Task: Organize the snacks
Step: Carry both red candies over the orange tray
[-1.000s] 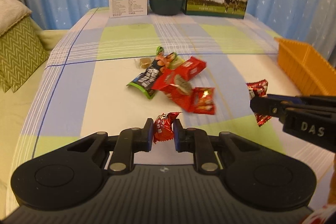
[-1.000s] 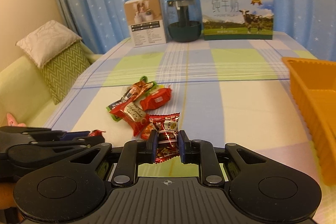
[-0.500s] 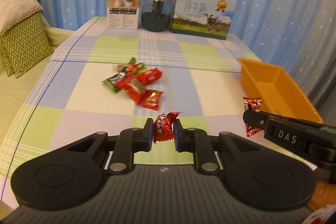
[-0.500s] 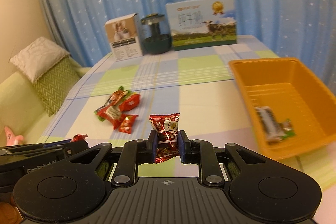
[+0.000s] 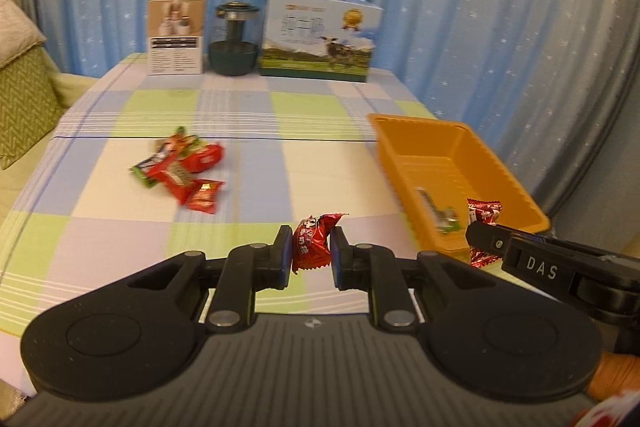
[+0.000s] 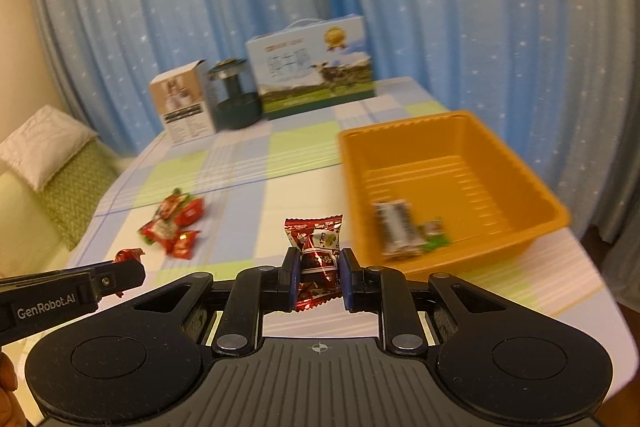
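Both hands have swung away from the heap of snacks (image 5: 180, 167) toward the orange tray (image 5: 516, 187), which a moment ago sat at the edge of view and now fills the right side of both cameras. The left gripper (image 5: 310, 255) is clamped on a red sweet (image 5: 312, 241), its wrapper end sticking up between the pads, and the right gripper (image 6: 318, 279) is pinched shut on a red printed candy (image 6: 316, 247) held upright. Neither has let go; each piece has ridden along from the pile, above the checked tablecloth (image 5: 260, 107) (the cloth blurs, so they look to be mid-travel). The right one hangs just short of the tray's near wall, the left a little further back over the cloth. In the tray lie a dark wrapped bar (image 6: 396, 227) and a small green packet (image 6: 434, 237) already. So the carry is nearly done; I'd judge the next thing is to get over the rim and release, with several packets left on the table after that
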